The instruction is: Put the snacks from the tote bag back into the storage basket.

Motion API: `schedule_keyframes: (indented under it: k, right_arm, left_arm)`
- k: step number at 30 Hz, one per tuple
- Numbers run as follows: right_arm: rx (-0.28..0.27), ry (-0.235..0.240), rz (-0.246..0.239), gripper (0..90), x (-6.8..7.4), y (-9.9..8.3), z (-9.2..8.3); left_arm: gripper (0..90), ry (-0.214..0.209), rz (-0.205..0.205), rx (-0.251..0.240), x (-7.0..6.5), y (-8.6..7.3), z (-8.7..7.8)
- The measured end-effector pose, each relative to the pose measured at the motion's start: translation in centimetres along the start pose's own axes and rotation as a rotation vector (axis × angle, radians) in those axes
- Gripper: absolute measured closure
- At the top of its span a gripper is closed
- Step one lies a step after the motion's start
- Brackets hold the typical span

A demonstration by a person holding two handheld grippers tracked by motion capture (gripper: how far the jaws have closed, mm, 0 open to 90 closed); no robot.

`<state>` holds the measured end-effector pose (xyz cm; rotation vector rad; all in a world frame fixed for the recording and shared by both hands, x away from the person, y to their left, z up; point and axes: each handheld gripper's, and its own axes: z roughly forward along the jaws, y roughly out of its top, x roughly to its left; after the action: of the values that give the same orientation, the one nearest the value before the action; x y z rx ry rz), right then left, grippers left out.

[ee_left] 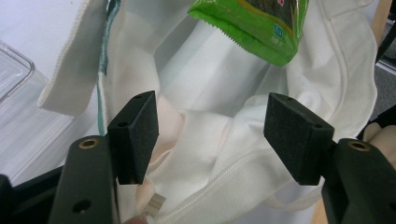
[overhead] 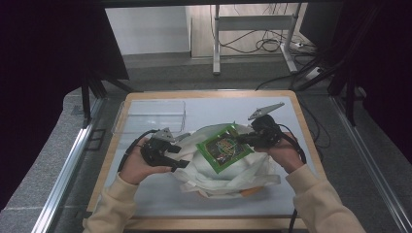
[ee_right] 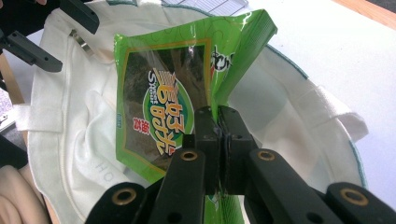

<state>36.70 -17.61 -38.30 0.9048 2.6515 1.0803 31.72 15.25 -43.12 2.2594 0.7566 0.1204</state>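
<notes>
Lower centre of the high view: the white tote bag (overhead: 228, 170) lies slumped on the counter (overhead: 160, 194), mouth gaping upward. My left gripper (overhead: 180, 164) sits at the bag's left rim. In the left gripper view its fingers (ee_left: 135, 135) stand wide apart over the open mouth, with bag cloth below and between them; whether they press on the rim I cannot tell.

Centre of the high view: the green snack packet (overhead: 224, 148) hangs over the bag's opening, not yet inside. My right gripper (overhead: 239, 140) holds it by its right edge. In the right gripper view those fingers (ee_right: 208, 135) are clamped tight on the packet's seam.

Progress, as I judge it: packet picked up and brought over the mouth; lowering it in and releasing are left.

Orientation: the packet's long axis runs diagonally in the high view, lower left to upper right, printed face up toward the camera, lower corner pointing into the bag.

Farther back, upper left: a clear plastic bin (overhead: 151, 116) stands apart from the bag.
</notes>
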Motion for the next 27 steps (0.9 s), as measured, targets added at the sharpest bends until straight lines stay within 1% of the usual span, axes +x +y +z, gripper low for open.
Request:
schedule_keyframes:
  k: [6,10,15,17,21,24,27]
  right_arm:
    - [-0.007,0.007,-0.028,86.7,0.0,0.0,0.0]
    - [-0.009,-0.003,-0.047,86.7,0.1,0.2,-0.3]
    - [-0.003,-0.003,-0.074,86.7,0.3,0.6,-0.5]
    - [-0.003,-0.003,-0.087,86.7,0.4,0.7,-0.4]
    - [-0.001,0.004,-0.124,86.6,0.9,1.1,0.0]
    - [-0.002,0.009,-0.145,86.7,1.1,1.3,0.2]
    - [-0.006,0.012,-0.165,86.6,1.4,1.5,0.4]
  left_arm:
    - [35.0,0.0,0.01,-0.01,-0.1,0.6,-0.1]
    - [35.0,-0.003,0.016,-0.019,-0.2,1.2,-0.1]
    - [35.0,-0.004,0.025,-0.026,-0.2,1.9,-0.4]
    - [35.0,-0.017,0.026,-0.031,-0.1,2.4,-0.4]
    - [35.0,-0.028,0.032,-0.036,0.1,3.3,-0.3]
    - [35.2,-0.045,0.036,-0.032,0.4,3.9,0.0]
    - [36.1,-0.057,0.029,-0.03,0.6,4.3,0.5]
